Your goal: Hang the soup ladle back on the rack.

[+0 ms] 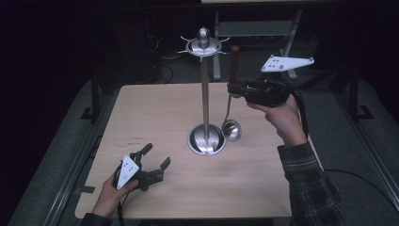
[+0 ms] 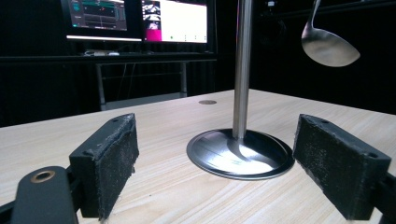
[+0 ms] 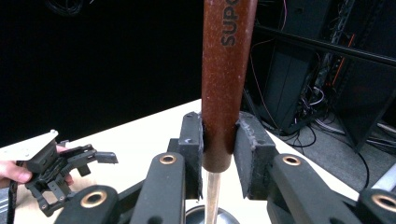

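A steel utensil stand (image 1: 205,94) rises from a round base (image 1: 206,140) on the wooden table (image 1: 155,108), with a ring of hooks (image 1: 203,45) at its top. My right gripper (image 1: 234,89) is shut on the brown handle (image 1: 234,59) of a ladle and holds it upright to the right of the pole. The ladle's bowl (image 1: 231,130) hangs just above the table beside the base. In the right gripper view both pads clamp the handle (image 3: 226,70). My left gripper (image 1: 158,154) rests open at the front left, and its view faces the base (image 2: 240,154).
Monitors (image 2: 135,18) on a dark desk stand beyond the table's far edge. Racks and cables (image 3: 317,93) fill the floor behind the table. Bare wood lies between the left gripper and the stand.
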`<state>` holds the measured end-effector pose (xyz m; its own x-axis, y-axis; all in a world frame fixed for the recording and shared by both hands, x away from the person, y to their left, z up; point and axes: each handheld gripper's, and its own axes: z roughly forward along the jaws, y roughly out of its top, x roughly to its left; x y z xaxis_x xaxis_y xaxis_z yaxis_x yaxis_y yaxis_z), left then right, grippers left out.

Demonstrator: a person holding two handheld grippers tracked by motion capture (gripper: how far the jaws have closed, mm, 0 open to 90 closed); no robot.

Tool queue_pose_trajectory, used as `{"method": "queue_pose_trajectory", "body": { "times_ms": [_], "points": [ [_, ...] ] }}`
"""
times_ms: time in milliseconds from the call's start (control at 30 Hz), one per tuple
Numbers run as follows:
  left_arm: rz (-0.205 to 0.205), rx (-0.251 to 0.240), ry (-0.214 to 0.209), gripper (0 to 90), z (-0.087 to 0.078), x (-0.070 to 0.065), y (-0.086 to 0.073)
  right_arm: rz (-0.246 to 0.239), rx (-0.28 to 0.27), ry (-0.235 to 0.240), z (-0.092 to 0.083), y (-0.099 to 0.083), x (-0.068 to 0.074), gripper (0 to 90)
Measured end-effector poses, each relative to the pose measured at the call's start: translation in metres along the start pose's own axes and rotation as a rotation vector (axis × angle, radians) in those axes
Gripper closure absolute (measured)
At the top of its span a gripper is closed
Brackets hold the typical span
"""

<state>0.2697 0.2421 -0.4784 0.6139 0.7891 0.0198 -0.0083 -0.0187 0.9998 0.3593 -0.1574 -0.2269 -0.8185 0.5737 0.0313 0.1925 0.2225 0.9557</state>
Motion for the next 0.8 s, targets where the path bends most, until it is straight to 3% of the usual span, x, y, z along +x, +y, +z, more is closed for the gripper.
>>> {"method": "queue_pose_trajectory", "body": {
  "times_ms": [800],
  "points": [
    [-0.007,-0.015,-0.005,13.7,0.000,-0.001,0.000,0.023,0.032,0.029,0.026,0.005,-0.007,73.1]
  ]
}}
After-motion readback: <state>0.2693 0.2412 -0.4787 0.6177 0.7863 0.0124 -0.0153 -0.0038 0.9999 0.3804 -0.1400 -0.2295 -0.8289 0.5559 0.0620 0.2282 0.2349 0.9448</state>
